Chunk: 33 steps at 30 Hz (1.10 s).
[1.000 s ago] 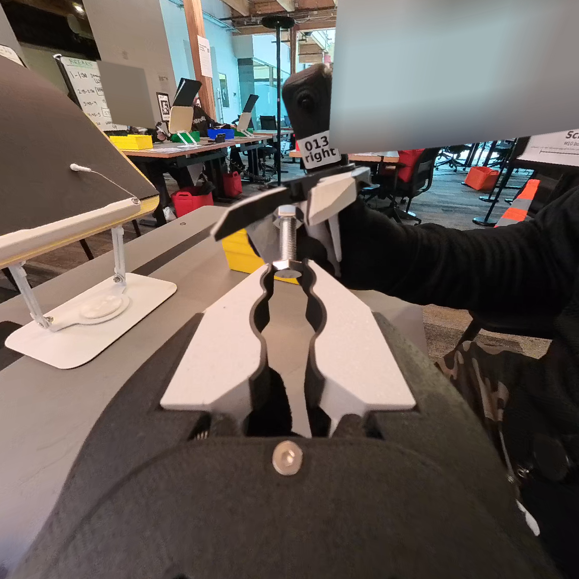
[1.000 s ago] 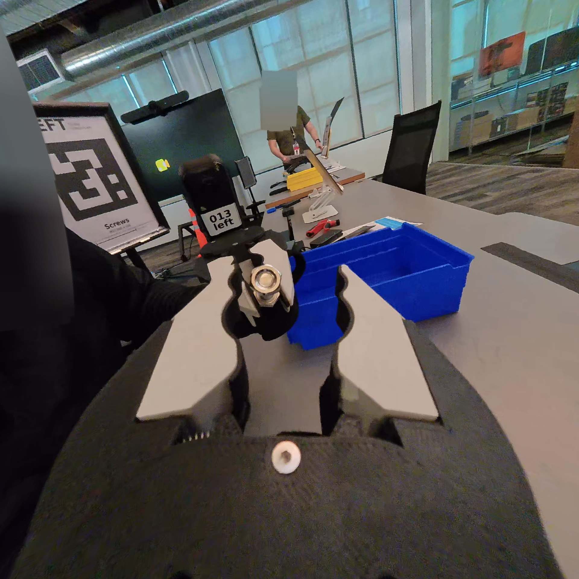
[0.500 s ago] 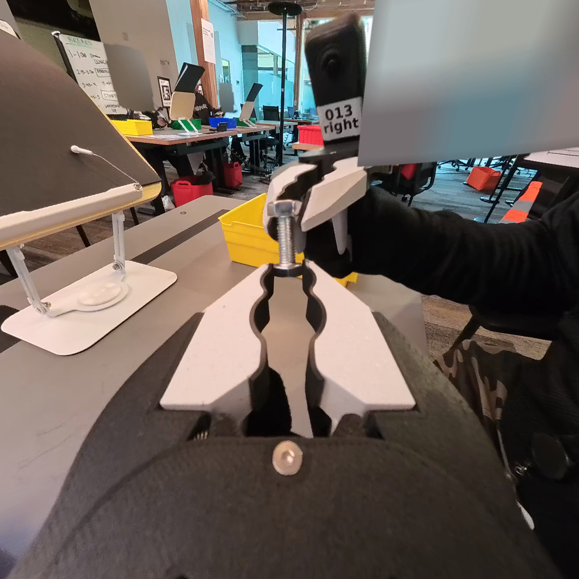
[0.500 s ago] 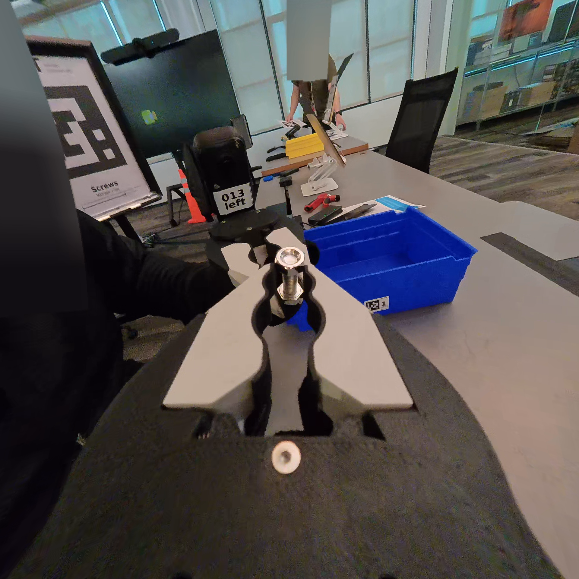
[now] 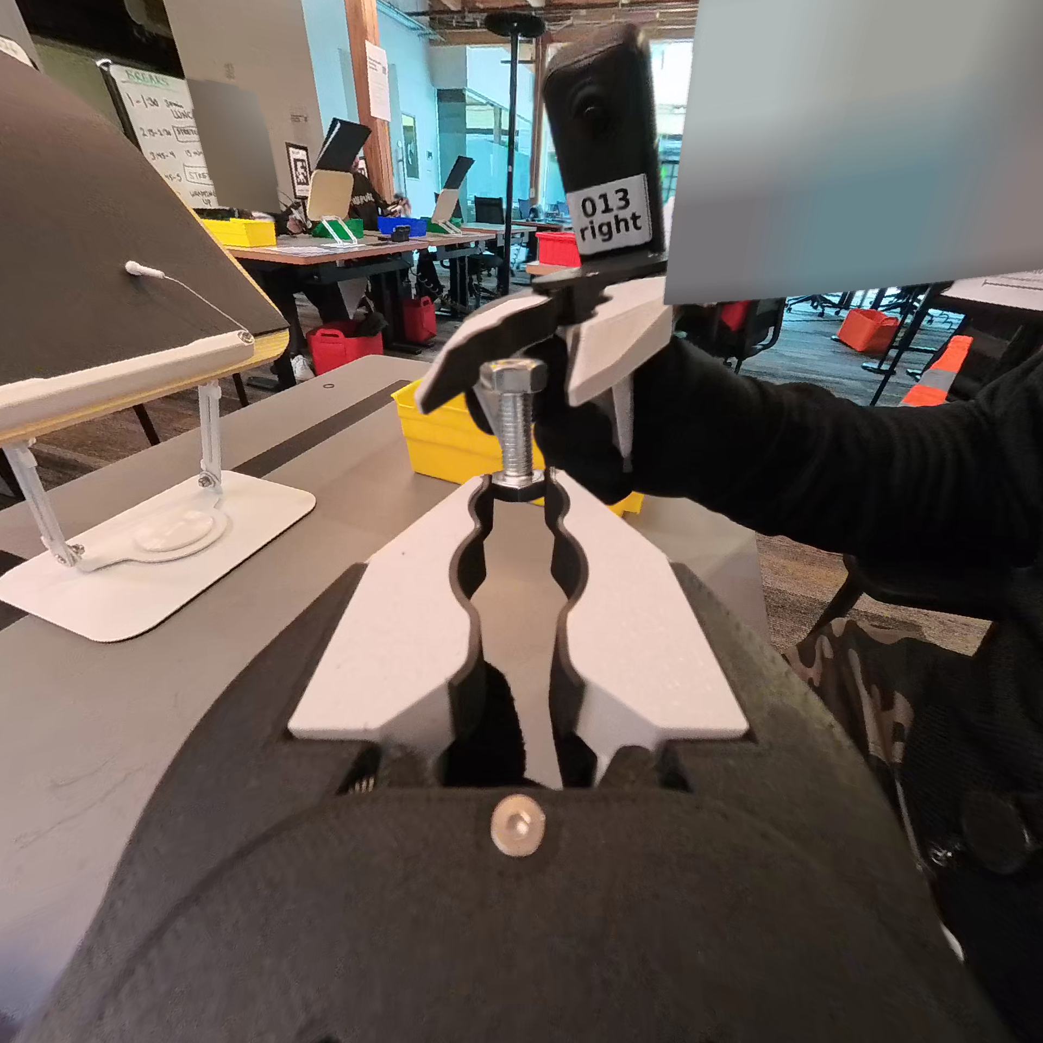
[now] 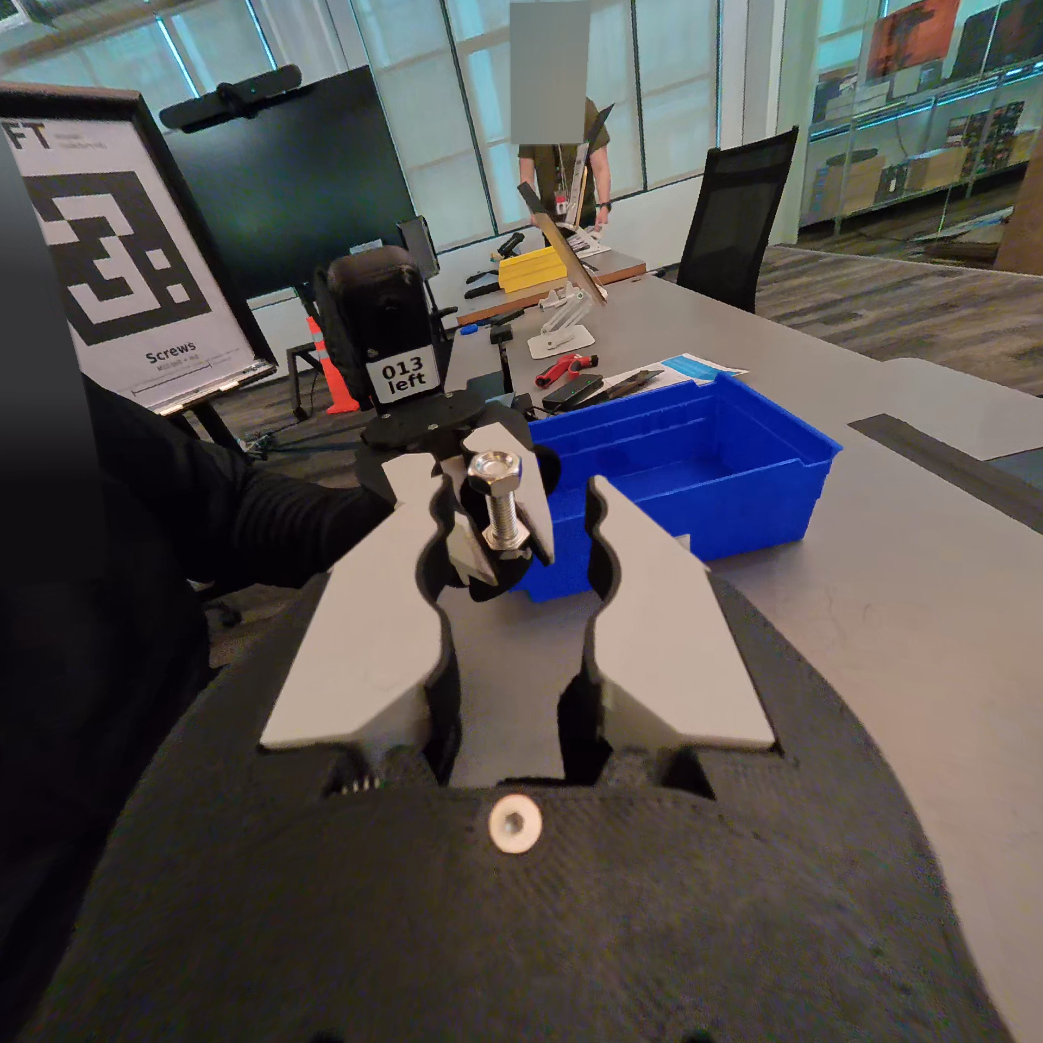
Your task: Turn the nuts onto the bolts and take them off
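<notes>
The left gripper [image 5: 516, 490] pinches the small silver hex nut [image 5: 515, 483] with the threaded steel bolt [image 5: 515, 420] standing upright above the grey table's [image 6: 880, 592] edge, so the right gripper [image 6: 511, 508], fingers spread, can presumably re-grip its head.

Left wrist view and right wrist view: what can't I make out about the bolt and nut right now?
- Nut: left gripper fingertips cover its sides in both views; thread engagement unreadable.
- Bolt tip: hidden below the nut.
- Right gripper: open; contact with the bolt head unclear in the left wrist view.
- Yellow bin: contents hidden by its wall.
</notes>
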Tool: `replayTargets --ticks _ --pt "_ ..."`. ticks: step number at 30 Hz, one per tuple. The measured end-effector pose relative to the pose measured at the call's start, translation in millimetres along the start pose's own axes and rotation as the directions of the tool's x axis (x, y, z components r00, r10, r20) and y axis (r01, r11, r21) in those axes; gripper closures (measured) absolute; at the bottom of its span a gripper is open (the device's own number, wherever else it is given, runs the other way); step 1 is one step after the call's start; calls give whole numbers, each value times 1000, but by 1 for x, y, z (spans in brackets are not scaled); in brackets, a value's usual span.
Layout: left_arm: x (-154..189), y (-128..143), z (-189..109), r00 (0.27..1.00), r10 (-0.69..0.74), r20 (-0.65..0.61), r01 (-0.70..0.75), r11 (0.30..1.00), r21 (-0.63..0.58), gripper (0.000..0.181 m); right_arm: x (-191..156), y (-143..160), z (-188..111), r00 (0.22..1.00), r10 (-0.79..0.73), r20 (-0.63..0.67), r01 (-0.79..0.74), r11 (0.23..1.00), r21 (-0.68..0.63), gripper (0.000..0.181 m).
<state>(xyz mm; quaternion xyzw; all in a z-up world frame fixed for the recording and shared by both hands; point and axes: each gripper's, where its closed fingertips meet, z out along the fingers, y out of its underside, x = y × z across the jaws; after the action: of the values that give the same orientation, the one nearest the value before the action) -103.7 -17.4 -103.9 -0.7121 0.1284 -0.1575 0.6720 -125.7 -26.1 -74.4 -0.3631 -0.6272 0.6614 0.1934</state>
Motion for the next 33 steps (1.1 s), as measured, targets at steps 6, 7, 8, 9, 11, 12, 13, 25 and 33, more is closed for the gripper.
replayTargets --ticks 6,7,8,9,11,12,13,25,33 --pt "4 -7 -4 1000 -12 -28 13 999 39 166 10 -1 -8 999 54 -4 -54 997 46 149" --pt "4 -9 -4 1000 -8 -29 9 999 44 166 15 -1 -13 998 66 -17 -65 996 57 155" --pt "5 -9 -5 999 -5 -33 6 999 46 166 18 -2 -17 997 68 -24 -67 996 64 150" --pt "5 -9 -4 999 -7 -36 9 999 45 165 18 -1 -18 998 50 -29 -48 998 49 147" --pt "5 -8 -4 999 -16 -37 18 999 47 165 10 -1 -13 1000 -8 -28 8 1000 14 134" --pt "5 -7 -3 999 -20 -40 22 999 46 165 3 -6 -10 1000 -16 -5 16 999 33 133" --pt "5 -6 -3 999 -21 -41 23 999 44 165 -2 -10 -7 1000 -8 19 7 999 52 133" --pt "5 -10 -5 999 -12 -40 14 999 49 166 12 -7 -18 999 48 -7 -48 996 78 133" --pt "9 -8 -3 999 -6 -45 8 999 36 166 -1 -8 -3 999 19 29 -21 998 62 133"
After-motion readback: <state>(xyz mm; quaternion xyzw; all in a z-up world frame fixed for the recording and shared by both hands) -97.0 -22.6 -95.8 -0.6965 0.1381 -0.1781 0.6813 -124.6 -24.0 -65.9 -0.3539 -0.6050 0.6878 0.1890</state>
